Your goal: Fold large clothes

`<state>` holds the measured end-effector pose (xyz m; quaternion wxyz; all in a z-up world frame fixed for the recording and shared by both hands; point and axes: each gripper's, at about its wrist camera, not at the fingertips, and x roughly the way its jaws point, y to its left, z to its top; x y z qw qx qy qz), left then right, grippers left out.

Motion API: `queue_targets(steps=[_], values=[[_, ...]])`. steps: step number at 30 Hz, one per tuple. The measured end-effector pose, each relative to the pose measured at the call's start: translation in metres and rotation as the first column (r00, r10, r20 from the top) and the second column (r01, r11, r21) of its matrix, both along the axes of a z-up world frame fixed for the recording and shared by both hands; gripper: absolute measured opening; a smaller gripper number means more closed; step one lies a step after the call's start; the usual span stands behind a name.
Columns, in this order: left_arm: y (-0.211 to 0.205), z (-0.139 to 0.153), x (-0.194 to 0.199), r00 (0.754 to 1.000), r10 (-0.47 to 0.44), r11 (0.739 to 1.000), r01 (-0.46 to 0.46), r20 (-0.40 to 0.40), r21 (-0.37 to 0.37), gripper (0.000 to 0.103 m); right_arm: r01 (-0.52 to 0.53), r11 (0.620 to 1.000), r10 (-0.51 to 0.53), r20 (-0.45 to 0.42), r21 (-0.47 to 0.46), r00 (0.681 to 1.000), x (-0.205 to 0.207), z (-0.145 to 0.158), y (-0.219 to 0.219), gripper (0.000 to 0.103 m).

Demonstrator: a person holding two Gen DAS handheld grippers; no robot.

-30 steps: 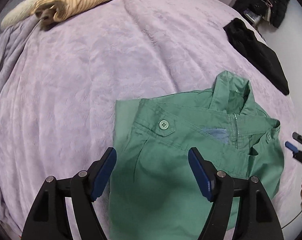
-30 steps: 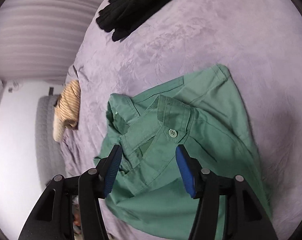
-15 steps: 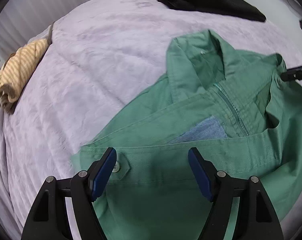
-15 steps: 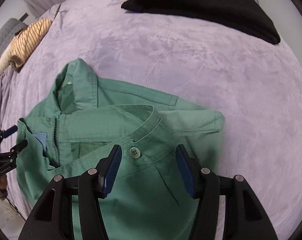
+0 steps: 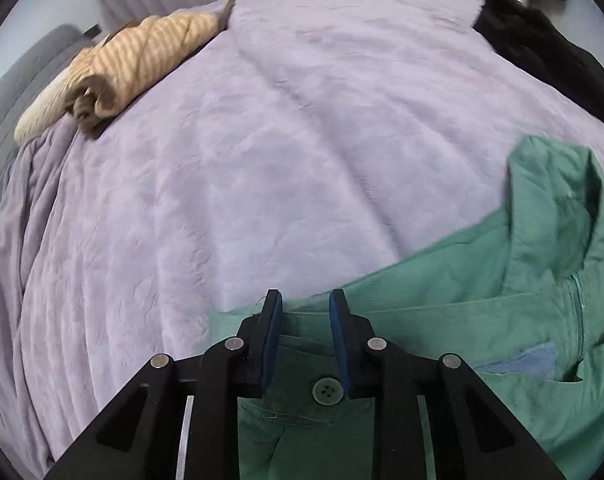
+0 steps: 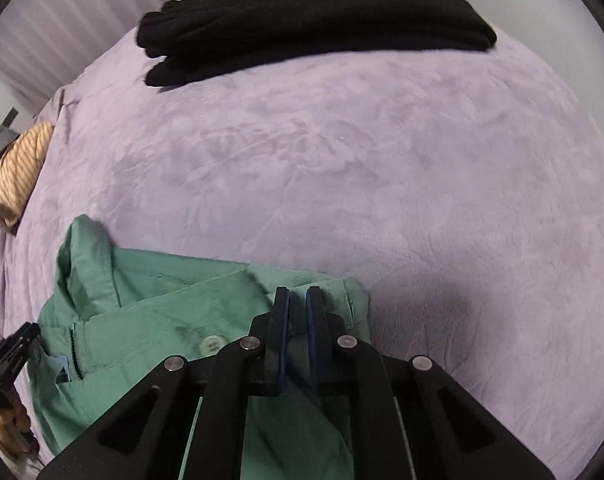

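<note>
Left fingers: the left gripper is narrowed to a small gap astride the waistband edge of the green trousers; cloth lies between the blue pads, but whether they pinch it cannot be told.
Right fingers: the right gripper is almost fully closed, its fingers at the opposite waistband corner of the green trousers; it appears to grip the cloth, though the contact itself is hidden.
Garment: partly folded, lying flat on the purple bedspread at the near edge of the bed; fly open, zip and a pale blue pocket lining showing; one button sits just behind the left fingers, another just left of the right gripper.
Surroundings: a striped tan garment rolled at the far left of the bed; a black garment folded at the far side; both well apart from the trousers.
Step in hand, judged: taking both waistband corners for a lift or fold.
Risk 1: if the left fingers are not fully closed, that corner may slip out on lifting and the fold go skew.
Risk 2: a grip catching only the top layer would leave the lower layers behind.
Risk 3: the plush bedspread may be pinched with the cloth and dragged.
</note>
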<state>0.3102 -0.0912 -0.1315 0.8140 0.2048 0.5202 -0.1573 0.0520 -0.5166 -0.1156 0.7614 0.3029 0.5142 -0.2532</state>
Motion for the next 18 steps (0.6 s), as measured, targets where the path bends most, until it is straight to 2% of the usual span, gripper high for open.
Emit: queue_targets(steps=[1, 3, 4, 5, 6, 7, 8, 9, 10, 12, 15, 16, 18], values=[[0.007, 0.004, 0.002, 1.0, 0.007, 1.0, -0.007, -0.005, -0.013, 0.029, 0.024, 0.999, -0.024, 0.001, 0.04, 1.0, -0.003, -0.007, -0.005, 0.009], [0.013, 0.016, -0.002, 0.999, -0.05, 0.997, 0.049, -0.012, -0.055, 0.029, 0.035, 0.996, -0.038, 0.042, 0.082, 0.998, -0.01, -0.001, -0.004, 0.01], [0.014, 0.022, -0.006, 0.996, -0.088, 0.995, 0.088, -0.006, -0.053, 0.036, 0.003, 0.997, -0.008, 0.065, 0.076, 0.998, -0.011, 0.008, 0.002, 0.011], [0.015, 0.026, -0.012, 0.992, -0.128, 0.991, 0.128, 0.003, -0.039, 0.069, -0.052, 0.997, 0.048, 0.085, 0.056, 0.995, -0.01, 0.019, 0.013, 0.011], [0.013, 0.033, -0.016, 0.988, -0.153, 0.988, 0.153, 0.016, -0.034, 0.086, -0.117, 0.993, 0.113, 0.096, 0.031, 0.989, -0.006, 0.03, 0.024, 0.011], [0.013, 0.037, -0.02, 0.984, -0.174, 0.984, 0.175, 0.03, -0.029, 0.102, -0.194, 0.981, 0.191, 0.109, 0.016, 0.976, -0.001, 0.039, 0.038, 0.015], [0.013, 0.039, -0.026, 0.98, -0.196, 0.98, 0.197, 0.038, -0.026, 0.102, -0.274, 0.961, 0.269, 0.124, 0.025, 0.955, 0.007, 0.045, 0.053, 0.035], [0.012, 0.041, -0.028, 0.977, -0.212, 0.977, 0.213, 0.029, -0.027, 0.102, -0.341, 0.939, 0.335, 0.128, 0.033, 0.934, 0.015, 0.049, 0.068, 0.051], [0.009, 0.041, -0.03, 0.974, -0.226, 0.974, 0.227, 0.019, -0.029, 0.102, -0.411, 0.911, 0.405, 0.129, 0.028, 0.905, 0.026, 0.051, 0.084, 0.073], [0.003, 0.038, -0.04, 0.964, -0.266, 0.963, 0.266, 0.018, -0.032, 0.102, -0.542, 0.84, 0.539, 0.114, -0.011, 0.834, 0.042, 0.053, 0.122, 0.074], [-0.017, 0.033, -0.049, 0.931, -0.365, 0.931, 0.365, 0.023, -0.011, 0.102, -0.695, 0.717, 0.696, 0.083, -0.049, 0.713, 0.071, 0.046, 0.174, 0.074], [-0.021, 0.03, -0.051, 0.924, -0.381, 0.924, 0.382, 0.024, -0.003, 0.102, -0.743, 0.666, 0.746, 0.063, -0.065, 0.663, 0.079, 0.043, 0.188, 0.074], [-0.025, 0.024, -0.052, 0.928, -0.372, 0.928, 0.372, 0.019, 0.005, 0.102, -0.826, 0.556, 0.83, 0.004, -0.095, 0.558, 0.092, 0.031, 0.211, 0.074]])
